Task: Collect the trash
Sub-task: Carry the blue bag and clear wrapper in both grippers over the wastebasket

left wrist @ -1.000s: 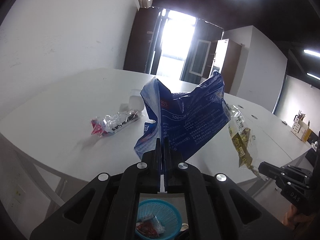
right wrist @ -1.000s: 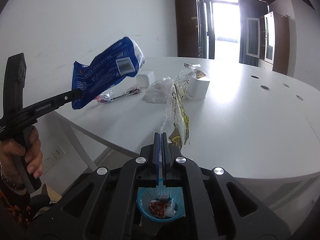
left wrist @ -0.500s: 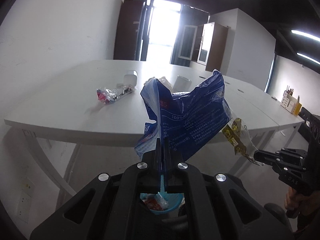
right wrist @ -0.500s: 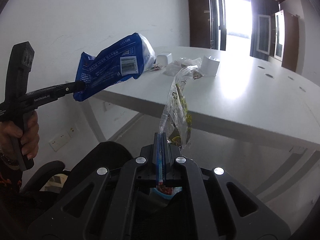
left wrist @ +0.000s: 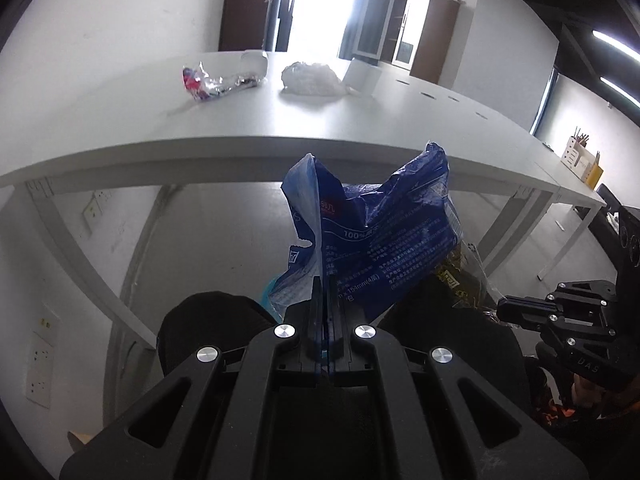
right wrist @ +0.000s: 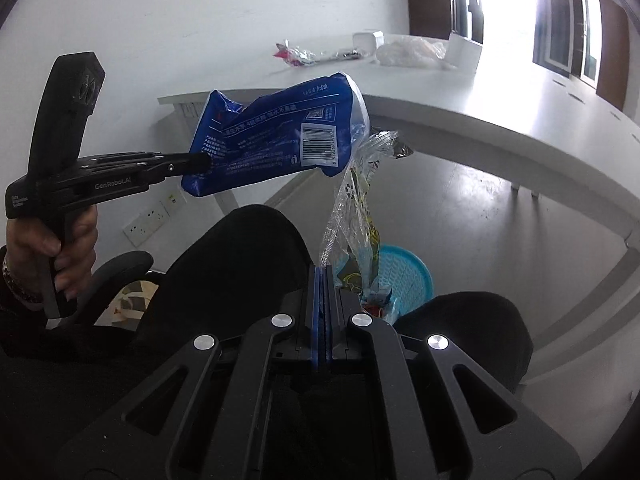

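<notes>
My left gripper (left wrist: 323, 280) is shut on a crumpled blue plastic package (left wrist: 380, 236), which sticks up in front of the table edge; the same blue package (right wrist: 280, 140) shows in the right wrist view at the tip of the left gripper (right wrist: 206, 162). My right gripper (right wrist: 322, 270) is shut on a clear wrapper with yellow print (right wrist: 354, 204), hanging just over a blue basket (right wrist: 412, 276) on the floor with trash in it. The right gripper (left wrist: 502, 304) appears at the right of the left wrist view, with the wrapper (left wrist: 460, 276) partly hidden behind the blue package.
On the white table (left wrist: 280, 132) lie a silver-red foil wrapper (left wrist: 208, 82), a crumpled clear bag (left wrist: 312, 78) and white cups (left wrist: 362, 76). A person's dark-clothed knees (right wrist: 240, 264) flank the basket. A hand (right wrist: 60, 248) grips the left handle. Wall sockets (left wrist: 40, 356) sit low left.
Both grippers have sunk from above the tabletop to below its edge, still holding the blue package and the clear wrapper. The basket and the person's knees have come into view beneath them.
</notes>
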The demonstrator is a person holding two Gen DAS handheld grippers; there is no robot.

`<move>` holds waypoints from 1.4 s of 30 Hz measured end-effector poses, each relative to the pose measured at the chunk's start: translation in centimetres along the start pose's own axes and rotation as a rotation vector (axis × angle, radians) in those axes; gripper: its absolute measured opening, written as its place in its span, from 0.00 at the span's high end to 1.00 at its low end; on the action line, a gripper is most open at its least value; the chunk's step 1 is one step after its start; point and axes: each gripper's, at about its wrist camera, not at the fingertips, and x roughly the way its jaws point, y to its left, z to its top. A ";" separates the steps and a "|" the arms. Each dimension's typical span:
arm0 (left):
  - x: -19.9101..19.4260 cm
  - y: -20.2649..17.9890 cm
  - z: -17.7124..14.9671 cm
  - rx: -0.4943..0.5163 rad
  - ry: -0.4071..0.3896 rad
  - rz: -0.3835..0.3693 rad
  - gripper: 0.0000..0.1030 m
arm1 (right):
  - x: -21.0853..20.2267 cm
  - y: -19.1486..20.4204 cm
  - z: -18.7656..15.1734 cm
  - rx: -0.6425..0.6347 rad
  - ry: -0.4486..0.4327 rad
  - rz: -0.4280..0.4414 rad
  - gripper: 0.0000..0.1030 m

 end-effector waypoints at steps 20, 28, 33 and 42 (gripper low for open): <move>18.8 0.9 0.6 0.013 0.251 0.090 1.00 | 16.5 -7.8 -0.7 0.253 0.235 -0.013 0.99; 24.4 3.5 2.6 -0.096 0.366 0.066 1.00 | 21.9 -9.0 -0.4 0.299 0.325 -0.022 0.99; 28.2 3.9 2.8 -0.116 0.427 0.063 1.00 | 25.2 -9.7 -0.3 0.311 0.367 -0.021 0.99; 32.4 6.1 2.5 -0.211 0.541 0.018 1.00 | 30.7 -10.6 -0.7 0.310 0.444 -0.039 0.99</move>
